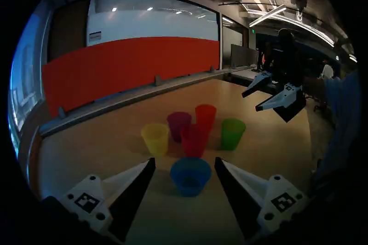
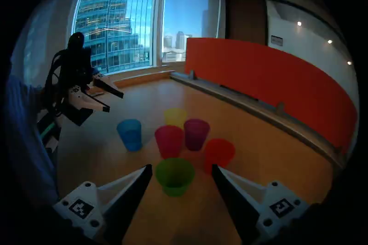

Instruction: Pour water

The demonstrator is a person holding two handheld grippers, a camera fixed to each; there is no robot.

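Blue cup [image 1: 190, 176] stands on desk [image 1: 101, 153], just ahead between my left tongs [image 1: 184, 160], spread apart, untouched. Green cup [image 2: 175, 176] same for right tongs [image 2: 181, 167], also apart. My worry: red cup [image 1: 194, 140] close behind (cluster tight), so off-centre squeeze tips cup, spills.

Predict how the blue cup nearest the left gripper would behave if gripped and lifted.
The blue cup looks like thin translucent plastic, so it is probably light and may flex when squeezed. Its sides taper toward a narrower base, so it might tip if nudged near the rim. On the smooth table it would likely slide easily.
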